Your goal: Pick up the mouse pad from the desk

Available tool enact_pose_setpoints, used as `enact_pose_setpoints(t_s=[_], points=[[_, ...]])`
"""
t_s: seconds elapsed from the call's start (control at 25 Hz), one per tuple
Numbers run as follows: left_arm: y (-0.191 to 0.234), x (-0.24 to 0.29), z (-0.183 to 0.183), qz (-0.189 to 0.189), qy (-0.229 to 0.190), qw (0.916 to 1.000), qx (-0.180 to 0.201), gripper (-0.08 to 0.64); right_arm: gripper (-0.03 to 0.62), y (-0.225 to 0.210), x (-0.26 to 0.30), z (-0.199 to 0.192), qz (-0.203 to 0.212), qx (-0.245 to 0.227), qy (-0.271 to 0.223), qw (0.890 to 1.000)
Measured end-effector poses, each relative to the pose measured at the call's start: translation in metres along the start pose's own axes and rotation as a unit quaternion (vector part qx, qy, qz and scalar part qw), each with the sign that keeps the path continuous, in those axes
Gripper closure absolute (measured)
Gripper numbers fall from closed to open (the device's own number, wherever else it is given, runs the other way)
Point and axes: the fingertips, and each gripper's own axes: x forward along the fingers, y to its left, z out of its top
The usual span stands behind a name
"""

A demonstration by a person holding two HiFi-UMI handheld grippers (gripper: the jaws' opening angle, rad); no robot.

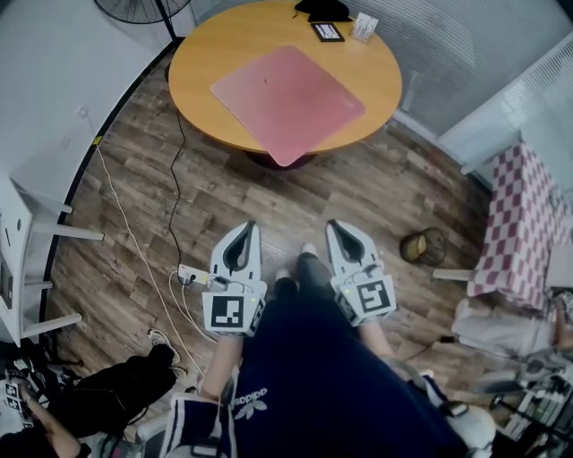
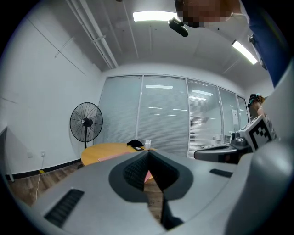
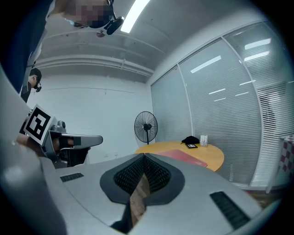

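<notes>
Nothing is held yet, so the step in hand looks like the approach. The left tongs [image 1: 250, 227] and the right tongs [image 1: 334, 225] hang side by side close to the person's body. Both have their tips together with nothing between them. The pink pad [image 1: 286, 98] lies flat on the round table [image 1: 201, 58], well apart from both tongs across the wood floor [image 1: 358, 192]. Its near corner juts over the table's near edge.

Next, I judge, the tongs must be brought to the table's near side and one pair opened. The overhanging corner seems the best place to take the pad, since a thin flat sheet offers little purchase elsewhere.

Only the head view shows that overhang. It also shows the phone [image 1: 327, 31] and a small box [image 1: 364, 25] at the far edge, both clear of the pad. The gripper views show the closed tips head-on and the whole fan [image 2: 86, 121] standing left of the table. In them the pad is only a low strip on the tabletop.
</notes>
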Motion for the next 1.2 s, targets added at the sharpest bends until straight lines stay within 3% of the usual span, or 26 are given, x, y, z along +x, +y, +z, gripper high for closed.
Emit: enact_pose_setpoints(t_s=[0.6, 1.2], points=[[0.025, 0.060, 0.006, 0.039, -0.003, 0.9992, 0.005, 0.557, 0.589, -0.042, 0.054, 0.002, 0.014, -0.002, 0.006, 1.000], [0.052, 0.161, 0.013, 0.070, 0.013, 0.9974, -0.015, 0.557, 0.589, -0.135, 0.141, 0.020, 0.039, -0.019, 0.029, 0.999]])
